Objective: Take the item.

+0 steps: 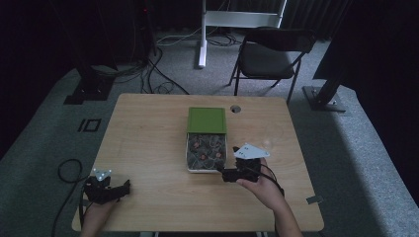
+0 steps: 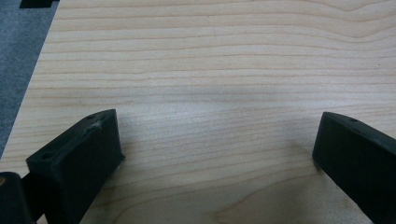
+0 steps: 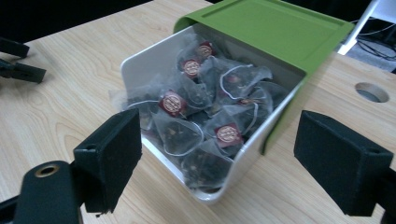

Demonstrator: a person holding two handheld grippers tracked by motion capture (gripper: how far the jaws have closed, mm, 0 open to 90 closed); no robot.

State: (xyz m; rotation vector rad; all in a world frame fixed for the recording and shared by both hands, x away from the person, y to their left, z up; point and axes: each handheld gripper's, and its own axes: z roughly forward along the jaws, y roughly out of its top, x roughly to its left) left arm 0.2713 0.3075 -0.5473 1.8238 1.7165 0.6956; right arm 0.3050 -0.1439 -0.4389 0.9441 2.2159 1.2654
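Observation:
A white box [image 1: 189, 157] with a green sliding lid [image 1: 206, 120] pushed halfway back lies at the table's middle. Several clear pyramid tea bags [image 3: 187, 107] with red tags fill the uncovered half of the box [image 3: 135, 65], below the green lid [image 3: 275, 32]. My right gripper [image 1: 223, 174] is just off the box's near right corner and points at it. Its jaws [image 3: 219, 144] stand wide open with nothing between them, on either side of the box's near corner. My left gripper [image 1: 123, 187] rests low at the table's near left, open over bare wood [image 2: 217, 135].
The wooden table [image 1: 148, 143] has a round cable hole [image 1: 235, 108] behind the box, to its right. A black folding chair [image 1: 269, 57] and a white stand [image 1: 202, 34] are on the carpet beyond the table. Cables lie on the floor at the left.

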